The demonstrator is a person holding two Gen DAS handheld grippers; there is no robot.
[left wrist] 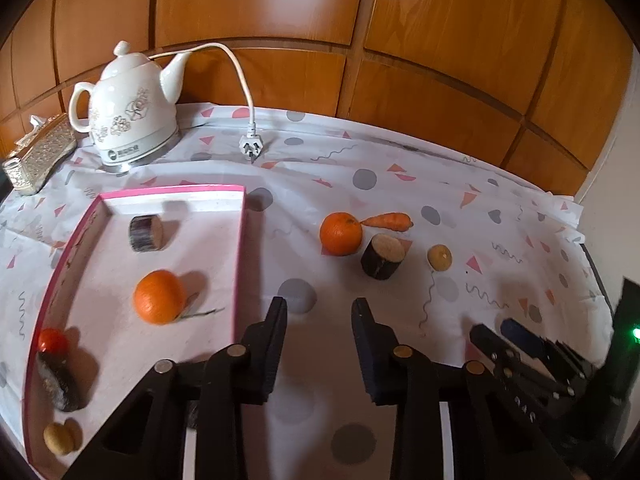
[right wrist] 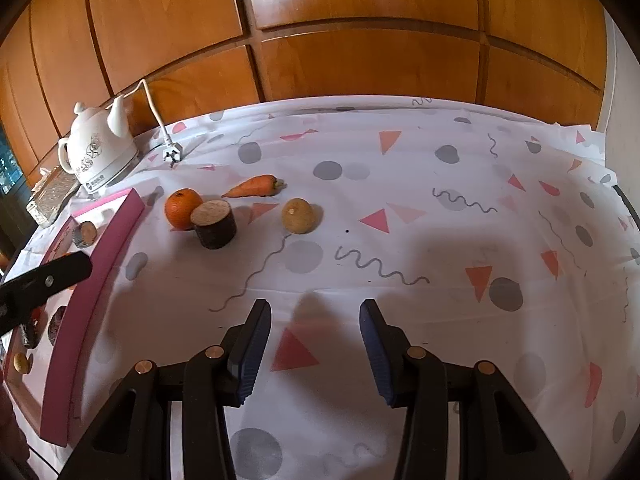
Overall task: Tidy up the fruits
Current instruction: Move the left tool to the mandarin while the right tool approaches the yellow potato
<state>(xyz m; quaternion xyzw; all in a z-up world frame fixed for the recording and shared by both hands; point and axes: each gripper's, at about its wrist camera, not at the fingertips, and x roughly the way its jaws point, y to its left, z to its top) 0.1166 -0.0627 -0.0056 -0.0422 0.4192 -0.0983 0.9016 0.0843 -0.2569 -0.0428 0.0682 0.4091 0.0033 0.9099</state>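
Note:
A pink-rimmed white tray (left wrist: pixel 239 240) lies at the left; it holds an orange (left wrist: pixel 159 297), a dark cut stump piece (left wrist: pixel 146 233), a small red fruit (left wrist: pixel 53 339), a dark oblong piece (left wrist: pixel 58 380) and a small tan fruit (left wrist: pixel 60 437). On the cloth to the right lie a second orange (left wrist: pixel 341 233) (right wrist: pixel 183 208), a carrot (left wrist: pixel 388 221) (right wrist: pixel 252 186), a dark cut stump (left wrist: pixel 383 256) (right wrist: pixel 214 224) and a tan round fruit (left wrist: pixel 439 257) (right wrist: pixel 299 210). My left gripper (left wrist: pixel 319 308) is open and empty beside the tray's right rim. My right gripper (right wrist: pixel 315 312) is open and empty over bare cloth.
A white teapot-style kettle (left wrist: pixel 128 116) (right wrist: pixel 100 148) with a loose cord and plug (left wrist: pixel 252 146) stands at the back left, next to a glittery tissue box (left wrist: pixel 38 160). Wood-panelled wall runs behind. The patterned tablecloth (right wrist: pixel 440 240) covers the table.

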